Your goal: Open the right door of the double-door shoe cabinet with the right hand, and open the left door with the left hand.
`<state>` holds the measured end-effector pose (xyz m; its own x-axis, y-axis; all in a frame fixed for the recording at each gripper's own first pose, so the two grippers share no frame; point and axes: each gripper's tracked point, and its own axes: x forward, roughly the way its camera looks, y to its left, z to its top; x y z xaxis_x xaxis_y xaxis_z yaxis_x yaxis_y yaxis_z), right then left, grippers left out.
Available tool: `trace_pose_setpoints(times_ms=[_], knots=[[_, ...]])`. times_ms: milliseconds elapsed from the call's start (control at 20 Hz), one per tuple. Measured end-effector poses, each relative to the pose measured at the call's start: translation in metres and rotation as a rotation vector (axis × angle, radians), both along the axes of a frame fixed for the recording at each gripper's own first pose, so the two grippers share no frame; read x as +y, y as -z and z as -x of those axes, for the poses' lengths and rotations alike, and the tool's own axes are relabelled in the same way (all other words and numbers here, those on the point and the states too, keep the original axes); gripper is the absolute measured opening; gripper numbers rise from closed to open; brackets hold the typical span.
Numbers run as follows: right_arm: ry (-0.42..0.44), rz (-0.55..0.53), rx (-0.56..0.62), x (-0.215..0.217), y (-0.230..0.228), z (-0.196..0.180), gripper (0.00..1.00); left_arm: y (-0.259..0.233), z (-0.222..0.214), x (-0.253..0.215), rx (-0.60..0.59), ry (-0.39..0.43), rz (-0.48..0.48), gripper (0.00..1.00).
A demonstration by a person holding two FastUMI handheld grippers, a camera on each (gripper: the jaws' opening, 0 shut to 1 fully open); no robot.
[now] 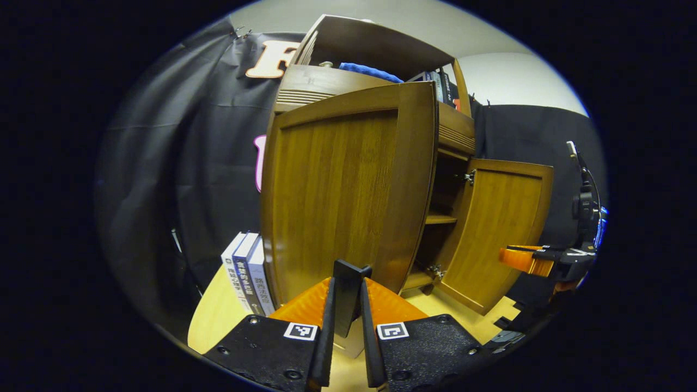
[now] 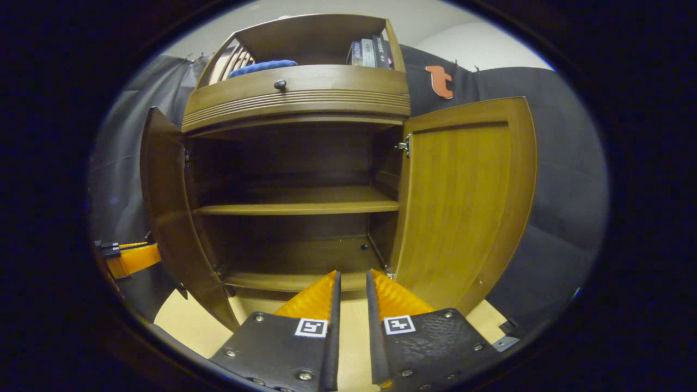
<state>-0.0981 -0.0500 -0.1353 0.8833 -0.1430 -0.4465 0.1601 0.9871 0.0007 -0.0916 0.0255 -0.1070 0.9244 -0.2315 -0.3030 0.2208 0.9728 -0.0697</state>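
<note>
The wooden shoe cabinet stands on a pale table with both doors swung out. In the left gripper view the left door looms close in front, and my left gripper is shut on its dark handle. The right door stands wide open farther off, with my right gripper beside its outer edge. In the right gripper view my right gripper faces the bare inner shelf, open by a narrow gap and holding nothing, left of the right door. The left door hides most of the left gripper.
Three upright books lean against the cabinet's left side on the table. A blue cloth and more books sit in the open top compartment. A drawer with a dark knob runs above the doors.
</note>
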Motion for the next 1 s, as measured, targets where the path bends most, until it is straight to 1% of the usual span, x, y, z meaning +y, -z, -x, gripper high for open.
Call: trace_pose_setpoints(times_ms=[100,150,300,450,750,1000], knots=[[-0.014,-0.001,0.004,0.005,0.0,0.001,0.23,-0.001,0.005,0.01,-0.009,-0.029,-0.02,0.25],[-0.019,-0.003,0.002,0.007,0.0,0.001,0.23,-0.002,0.005,0.015,-0.012,-0.043,-0.026,0.28],[-0.028,-0.01,0.005,0.009,0.003,0.003,0.24,-0.004,0.007,0.031,-0.021,-0.081,-0.06,0.28],[-0.04,-0.024,0.017,0.014,0.007,0.004,0.24,-0.008,0.01,0.04,-0.027,-0.104,-0.071,0.23],[-0.075,-0.03,0.023,0.022,0.01,-0.003,0.23,-0.009,0.014,0.057,-0.035,-0.154,-0.078,0.23],[-0.105,-0.05,0.021,0.031,0.013,-0.011,0.23,-0.01,0.018,0.076,-0.048,-0.202,-0.124,0.23]])
